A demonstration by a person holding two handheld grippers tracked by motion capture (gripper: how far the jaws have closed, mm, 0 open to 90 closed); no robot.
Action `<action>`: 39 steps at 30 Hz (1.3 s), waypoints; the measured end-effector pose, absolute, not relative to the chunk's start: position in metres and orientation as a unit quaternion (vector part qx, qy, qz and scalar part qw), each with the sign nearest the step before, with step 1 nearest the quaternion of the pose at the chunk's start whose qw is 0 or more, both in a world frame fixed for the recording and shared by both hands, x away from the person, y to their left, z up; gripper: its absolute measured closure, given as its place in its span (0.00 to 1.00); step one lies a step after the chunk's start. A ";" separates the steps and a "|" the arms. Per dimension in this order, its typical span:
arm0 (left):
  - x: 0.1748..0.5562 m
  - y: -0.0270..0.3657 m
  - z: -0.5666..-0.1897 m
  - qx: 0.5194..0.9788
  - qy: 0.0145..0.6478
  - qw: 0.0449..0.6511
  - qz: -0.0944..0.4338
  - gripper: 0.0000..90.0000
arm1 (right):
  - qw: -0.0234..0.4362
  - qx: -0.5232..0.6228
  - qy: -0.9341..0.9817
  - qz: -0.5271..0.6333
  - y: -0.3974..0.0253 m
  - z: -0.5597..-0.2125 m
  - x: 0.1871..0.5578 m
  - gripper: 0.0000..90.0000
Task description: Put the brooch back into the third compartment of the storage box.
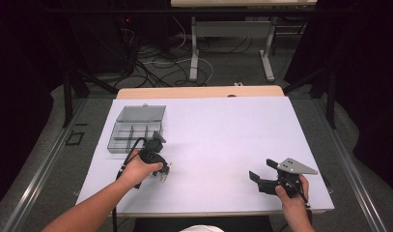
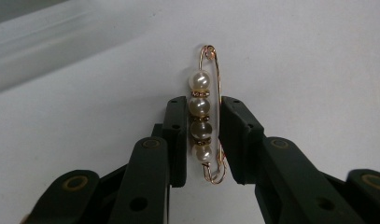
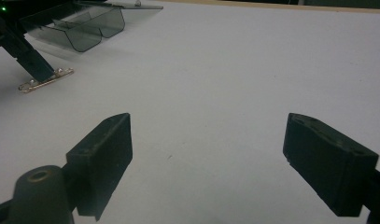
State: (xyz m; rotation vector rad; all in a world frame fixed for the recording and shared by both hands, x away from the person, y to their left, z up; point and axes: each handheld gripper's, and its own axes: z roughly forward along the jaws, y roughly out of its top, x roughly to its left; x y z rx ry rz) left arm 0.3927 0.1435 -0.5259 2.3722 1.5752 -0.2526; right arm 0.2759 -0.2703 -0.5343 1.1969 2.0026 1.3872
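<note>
In the left gripper view, the left tongs (image 2: pixel 202 140) cover both flanks of a beaded gold pin (image 2: pixel 205 116), leaving it unclear whether the pads touch it, while the tongs' own arms run off the bottom edge. From the high view the pin (image 1: pixel 166 170) is a glint too small to make out, near the surface's left edge. In the right gripper view, the smoky compartment box (image 3: pixel 82 25) is cropped at the top.
</note>
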 end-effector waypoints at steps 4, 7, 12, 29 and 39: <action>0.394 0.143 -0.526 0.822 0.545 0.141 -0.088 0.83 | 0.213 0.428 0.721 0.501 -0.270 -0.535 0.277 0.17; 0.395 0.143 -0.526 0.823 0.545 0.135 -0.088 0.84 | 0.214 0.430 0.719 0.502 -0.270 -0.535 0.276 0.17; 0.396 0.141 -0.526 0.824 0.545 0.128 -0.084 0.87 | 0.209 0.433 0.719 0.501 -0.270 -0.535 0.276 0.17; 0.395 0.143 -0.521 0.827 0.537 0.139 -0.089 0.89 | 0.208 0.433 0.723 0.497 -0.271 -0.535 0.276 0.17; 0.392 0.143 -0.514 0.831 0.530 0.145 -0.087 0.89 | 0.211 0.431 0.723 0.496 -0.272 -0.535 0.277 0.17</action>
